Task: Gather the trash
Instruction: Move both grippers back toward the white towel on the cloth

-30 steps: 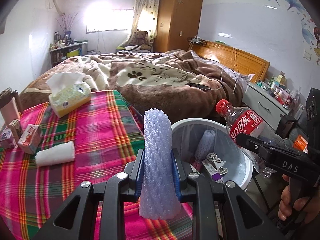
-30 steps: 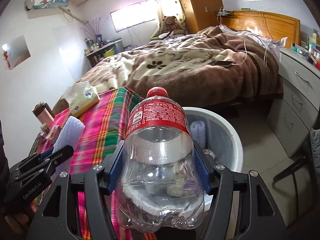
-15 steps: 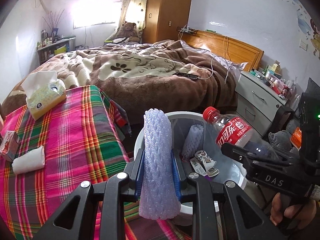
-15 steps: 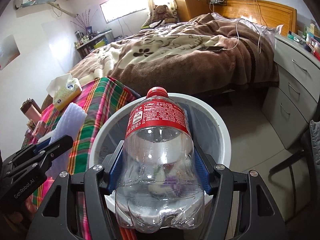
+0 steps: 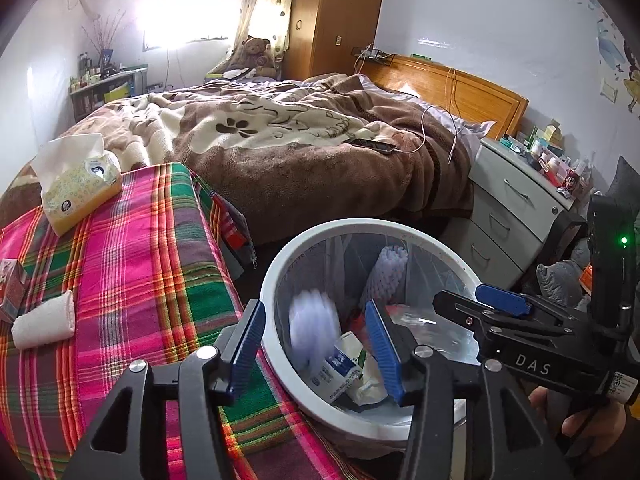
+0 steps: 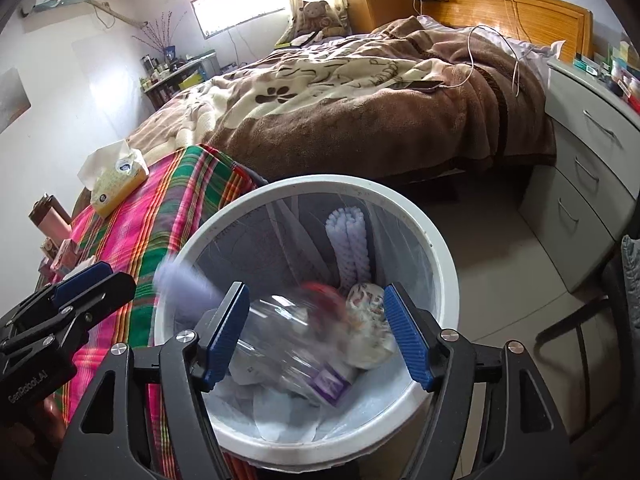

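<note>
The white trash bin stands beside the plaid table, straight below both grippers. My left gripper is over its near rim, jaws opening. The pale bubble-foam roll is a blur between them, untouched by the pads, dropping into the bin. My right gripper hangs over the bin too, its jaws opening. The clear cola bottle lies blurred below them, tipped inside the bin and free of the pads. In the bin are another foam net, cartons and wrappers. Each gripper shows in the other's view.
On the plaid tablecloth sit a tissue box, a rolled white cloth and small cartons. A bed with a brown blanket lies behind the bin. Grey drawers stand to the right.
Both grippers moved over the bin and opened. The foam roll left the left jaws and the bottle left the right jaws; both are falling into the bin.
</note>
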`<state>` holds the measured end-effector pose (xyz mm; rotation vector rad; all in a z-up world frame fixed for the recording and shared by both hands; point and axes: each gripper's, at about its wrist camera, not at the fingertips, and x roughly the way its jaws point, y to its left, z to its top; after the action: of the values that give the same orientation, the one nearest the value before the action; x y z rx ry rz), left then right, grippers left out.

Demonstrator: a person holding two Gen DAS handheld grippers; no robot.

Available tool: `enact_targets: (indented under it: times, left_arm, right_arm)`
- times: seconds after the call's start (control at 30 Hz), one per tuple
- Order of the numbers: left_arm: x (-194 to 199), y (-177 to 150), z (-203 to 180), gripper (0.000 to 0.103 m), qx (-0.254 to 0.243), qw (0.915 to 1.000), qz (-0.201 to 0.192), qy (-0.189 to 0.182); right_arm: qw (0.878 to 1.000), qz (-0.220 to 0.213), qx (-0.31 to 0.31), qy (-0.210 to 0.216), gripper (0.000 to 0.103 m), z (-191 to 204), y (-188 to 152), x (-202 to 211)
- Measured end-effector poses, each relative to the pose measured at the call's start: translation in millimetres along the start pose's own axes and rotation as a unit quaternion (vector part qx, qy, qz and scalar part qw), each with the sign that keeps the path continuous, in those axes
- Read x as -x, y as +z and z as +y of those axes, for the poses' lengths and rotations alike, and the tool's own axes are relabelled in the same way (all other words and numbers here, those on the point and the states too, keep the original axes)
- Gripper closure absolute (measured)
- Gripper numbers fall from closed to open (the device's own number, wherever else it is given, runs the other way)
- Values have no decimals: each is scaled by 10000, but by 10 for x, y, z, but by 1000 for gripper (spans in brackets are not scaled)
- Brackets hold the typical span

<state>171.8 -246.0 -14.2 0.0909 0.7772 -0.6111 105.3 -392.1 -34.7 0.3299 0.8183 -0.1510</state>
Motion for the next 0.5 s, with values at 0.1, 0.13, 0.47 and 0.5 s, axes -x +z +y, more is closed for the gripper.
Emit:
enact_targets:
  times: [0.1, 0.13, 0.47, 0.5]
  left_arm:
    - [45, -13, 19, 51, -15, 10000, -51, 30]
    - [56, -18, 26, 51, -2, 10000, -49, 43]
    - [295, -77, 164, 51, 80, 9996, -216, 138]
    - [318, -86, 190, 51, 102, 9996, -225, 146]
  right_arm:
    - [10000, -35, 84, -9, 32, 53, -11, 37]
    - [9999, -48, 99, -21, 32, 61, -9, 42]
    - [9995, -246, 162, 66, 32, 188, 17, 149]
    - [9995, -265, 167, 79, 32, 203, 15, 164]
